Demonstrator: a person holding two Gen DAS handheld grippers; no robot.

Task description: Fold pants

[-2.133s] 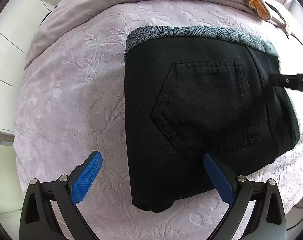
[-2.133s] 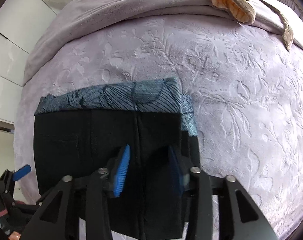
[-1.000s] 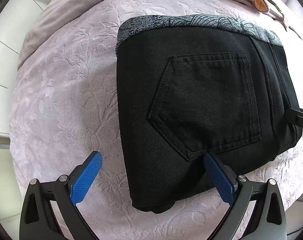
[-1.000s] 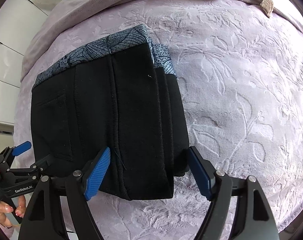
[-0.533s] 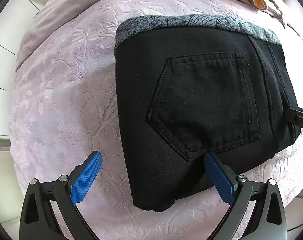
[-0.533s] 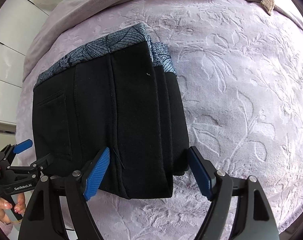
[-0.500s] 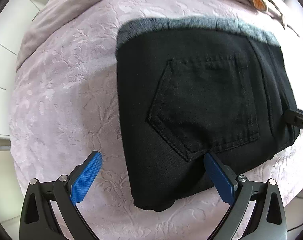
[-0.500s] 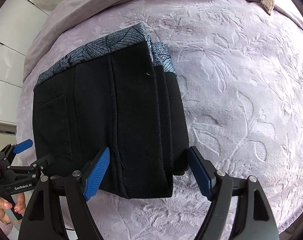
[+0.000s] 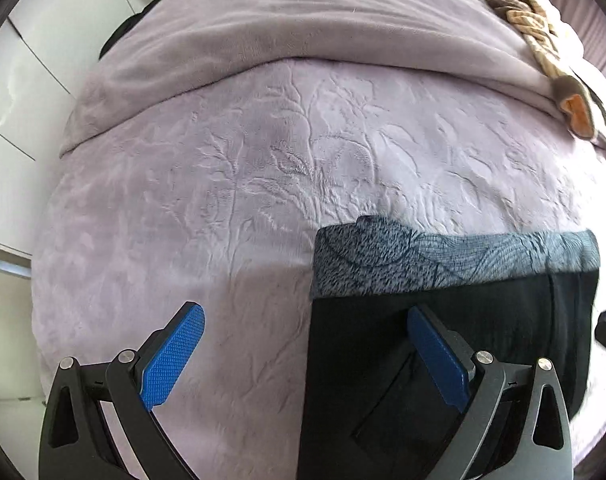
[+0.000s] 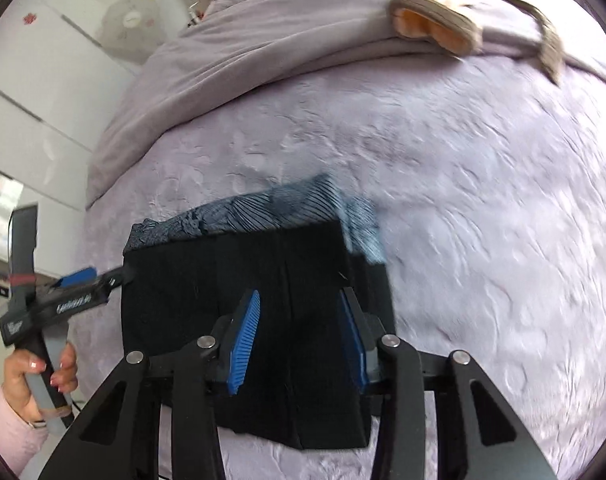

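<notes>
Pants (image 10: 263, 276), folded into a black block with a grey patterned waistband, lie on the lilac bedspread (image 10: 483, 216) in the lower centre of your right view. Your right gripper (image 10: 299, 332) is closing over their near edge, fabric between its blue pads. Your left gripper (image 9: 303, 352) stands wide open and holds nothing, one finger above the pants' left edge.

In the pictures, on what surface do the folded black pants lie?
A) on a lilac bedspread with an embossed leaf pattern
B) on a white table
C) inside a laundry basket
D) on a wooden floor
A: the folded black pants rest flat on the lilac bedspread, whose raised leaf pattern shows all around them in both wrist views.
</notes>
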